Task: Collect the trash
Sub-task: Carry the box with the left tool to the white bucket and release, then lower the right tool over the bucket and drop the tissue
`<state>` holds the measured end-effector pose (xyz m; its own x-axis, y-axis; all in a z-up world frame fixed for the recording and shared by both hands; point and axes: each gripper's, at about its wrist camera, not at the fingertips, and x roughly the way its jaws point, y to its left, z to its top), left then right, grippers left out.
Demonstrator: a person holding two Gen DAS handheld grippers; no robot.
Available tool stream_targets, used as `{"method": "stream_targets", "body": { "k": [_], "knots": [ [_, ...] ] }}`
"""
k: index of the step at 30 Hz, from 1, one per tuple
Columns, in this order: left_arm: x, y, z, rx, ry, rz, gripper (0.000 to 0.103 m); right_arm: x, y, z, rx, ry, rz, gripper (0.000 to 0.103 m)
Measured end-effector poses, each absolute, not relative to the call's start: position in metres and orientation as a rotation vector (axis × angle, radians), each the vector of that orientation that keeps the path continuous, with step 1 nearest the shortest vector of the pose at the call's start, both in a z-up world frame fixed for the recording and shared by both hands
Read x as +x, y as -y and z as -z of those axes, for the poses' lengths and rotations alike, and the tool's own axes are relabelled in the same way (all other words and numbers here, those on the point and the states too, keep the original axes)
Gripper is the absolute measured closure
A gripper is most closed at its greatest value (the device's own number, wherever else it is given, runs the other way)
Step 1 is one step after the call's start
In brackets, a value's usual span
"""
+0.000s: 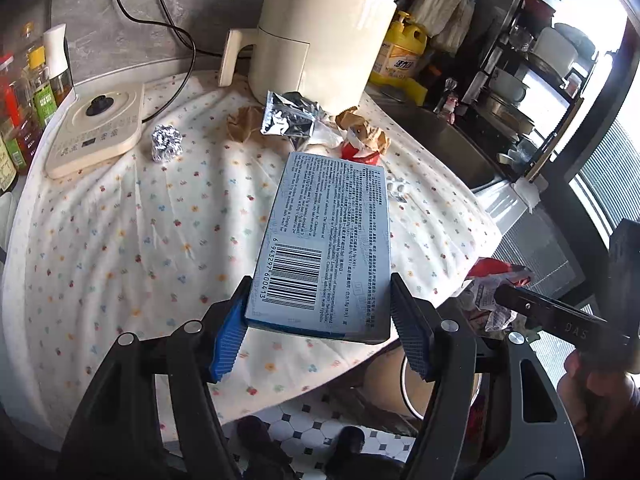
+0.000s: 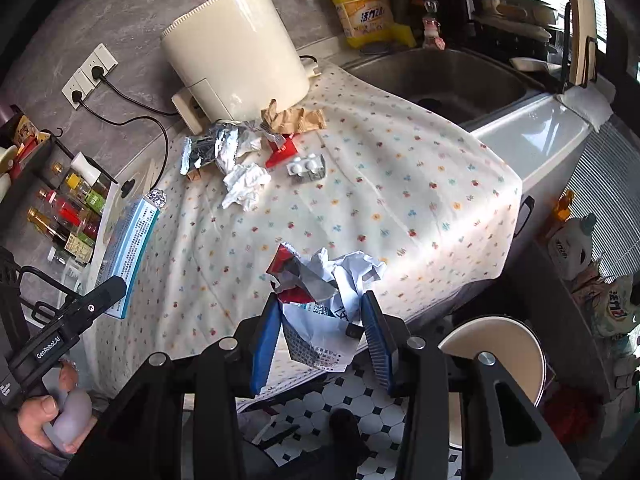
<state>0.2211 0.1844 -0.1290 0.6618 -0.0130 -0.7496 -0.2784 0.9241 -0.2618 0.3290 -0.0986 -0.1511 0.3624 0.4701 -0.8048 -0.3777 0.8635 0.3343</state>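
Clamping one blue carton (image 1: 320, 248), long axis pointing away, the left gripper (image 1: 318, 328) mirrors the right gripper (image 2: 320, 328) grasping one crumpled wrapper wad (image 2: 324, 284).

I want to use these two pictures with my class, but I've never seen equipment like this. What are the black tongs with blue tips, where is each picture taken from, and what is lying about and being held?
No robot here: a person holds a hand-operated gripper in each hand, each carrying a wide-angle camera that looks along its two blue-padded fingers. One picture comes from the left gripper, the other from the right gripper. The left one grips a blue medicine box; the right one grips a bundle of crumpled paper and wrappers. Below is a counter covered by a flowered cloth. Lying on it: a foil ball, a silver wrapper, a pill blister and crumpled white paper, beside a cream appliance.
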Motion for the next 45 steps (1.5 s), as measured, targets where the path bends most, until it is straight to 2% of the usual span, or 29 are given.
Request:
{"method": "stream_targets", "body": {
  "k": [14,17,18,19,36,37,38,39,45],
  "knots": [
    [0.23,-0.044,0.177,-0.383,-0.973,-0.163,0.037,0.347,0.225,0.249,0.067,-1.245,-0.54,0.059],
    [0.23,-0.016,0.189,-0.394,-0.997,-0.157,0.037,0.349,0.246,0.267,0.046,-1.298,-0.556,0.047],
    [0.23,-0.007,0.194,-0.397,-1.007,-0.152,0.037,0.35,0.254,0.272,0.049,-1.311,-0.558,0.033],
    [0.23,0.003,0.198,-0.398,-1.017,-0.146,0.037,0.35,0.264,0.273,0.052,-1.307,-0.55,0.024],
    [0.271,0.12,0.248,-0.346,-1.13,0.029,0.036,0.351,0.424,0.258,0.188,-1.219,-0.329,0.022],
    [0.274,0.125,0.251,-0.339,-1.142,0.03,0.028,0.349,0.43,0.258,0.193,-1.215,-0.318,0.022],
    [0.277,0.128,0.254,-0.342,-1.144,0.039,0.014,0.349,0.435,0.258,0.196,-1.213,-0.309,0.022],
    [0.278,0.129,0.254,-0.341,-1.135,0.039,0.008,0.348,0.44,0.258,0.2,-1.211,-0.3,0.022],
    [0.282,0.11,0.251,-0.343,-1.121,-0.045,0.006,0.348,0.451,0.258,0.225,-1.203,-0.288,0.022]
  ]
}}
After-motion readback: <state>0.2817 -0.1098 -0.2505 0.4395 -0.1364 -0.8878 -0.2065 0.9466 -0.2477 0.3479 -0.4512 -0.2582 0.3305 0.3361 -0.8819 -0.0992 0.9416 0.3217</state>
